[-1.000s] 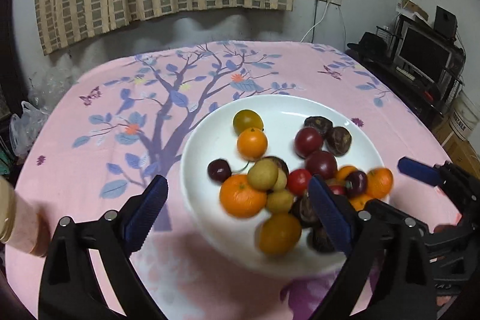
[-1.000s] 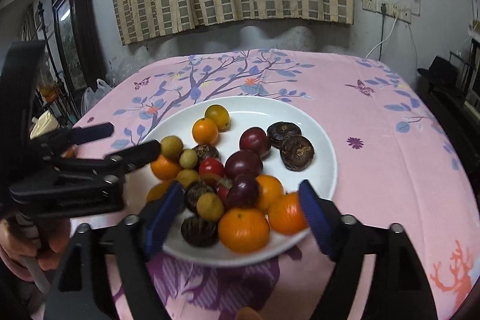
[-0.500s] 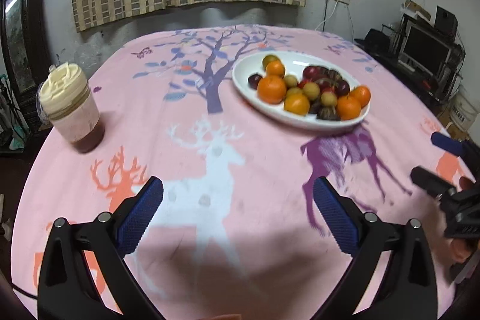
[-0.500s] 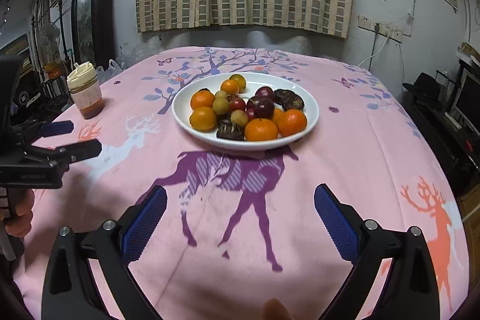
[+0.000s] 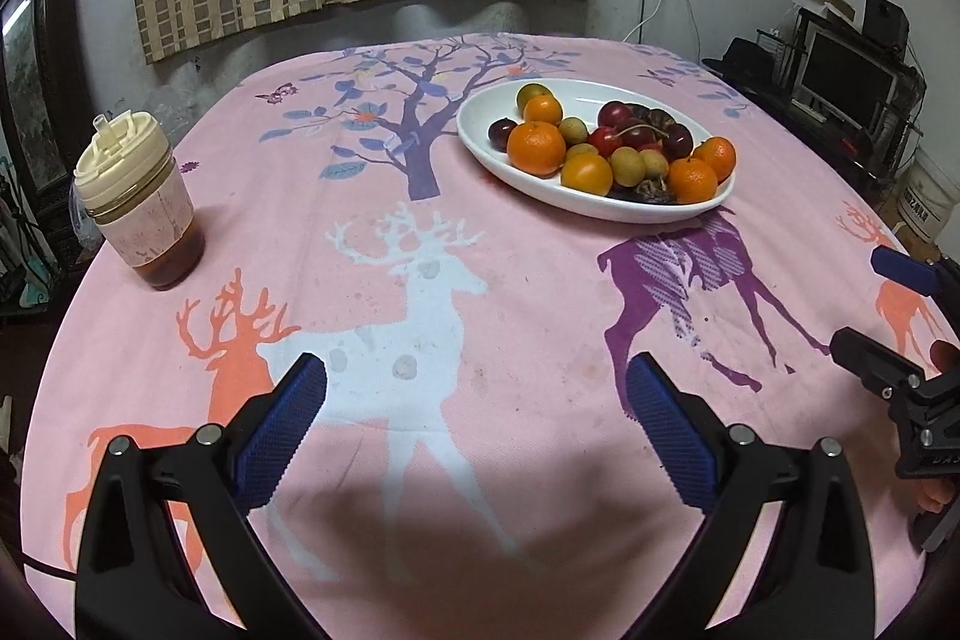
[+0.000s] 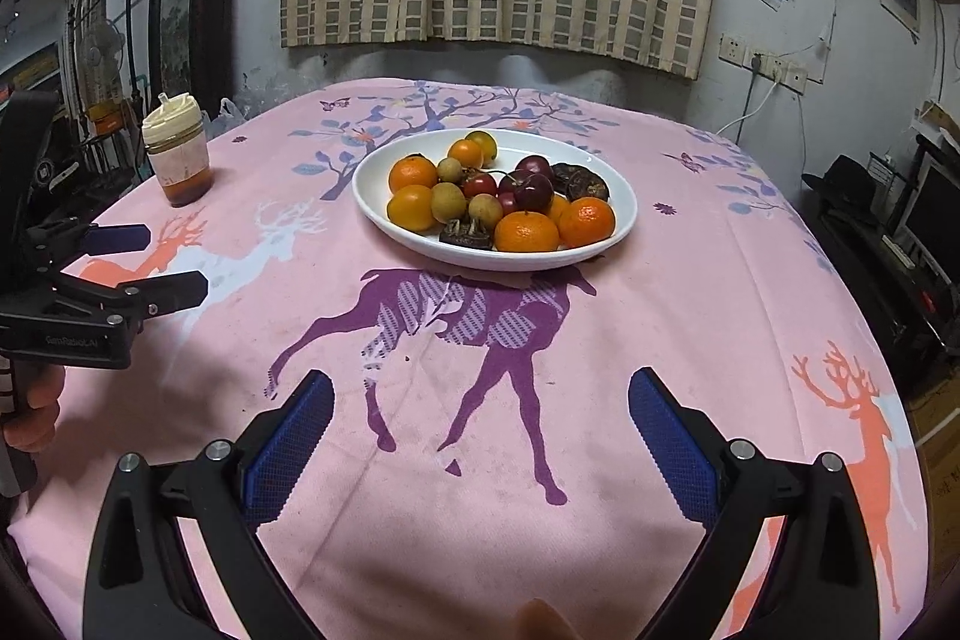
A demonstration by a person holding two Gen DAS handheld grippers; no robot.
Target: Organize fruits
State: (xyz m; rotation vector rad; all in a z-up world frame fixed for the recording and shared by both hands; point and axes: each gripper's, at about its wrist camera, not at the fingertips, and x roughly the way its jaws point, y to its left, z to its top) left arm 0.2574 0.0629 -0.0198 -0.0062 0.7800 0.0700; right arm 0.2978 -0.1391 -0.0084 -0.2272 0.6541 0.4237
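Both tongs: you hold the left gripper (image 5: pixel 474 424) and the right gripper (image 6: pixel 480 430) with jaws spread wide and nothing between the blue pads.
Fruit location: every fruit in view lies heaped in the white plate (image 6: pixel 621 196); none lies loose on the tablecloth (image 6: pixel 690 316).
Plate position: it sits in the far half of the table, nearer the far edge than the near edge, and well apart from both grippers.
Bearing from left gripper: the plate lies ahead of you and off to the right.
Bearing from right gripper: the plate lies almost straight ahead, slightly left of centre.
Nearer hand: judged from the two views, your right gripper has the more direct line to the plate.
Long axis: in the left wrist view the plate (image 5: pixel 480 130) appears as an oval running from far left to near right; in the right wrist view its long axis runs nearly side to side.
Nearest fruit: two mandarins (image 6: pixel 527 232) lie at the near rim, with a dark wrinkled fruit (image 6: pixel 465 232) just beside them.
Hand pose: both grippers are held low near the near edge, level with each other and pointed toward the far edge.
Other item: a lidded jar (image 5: pixel 141 202) stands near the left edge, well apart from the plate.
Task stage: gathered fruit fits both a finished tidy and a mixed pile awaiting sorting; the views do not settle which.
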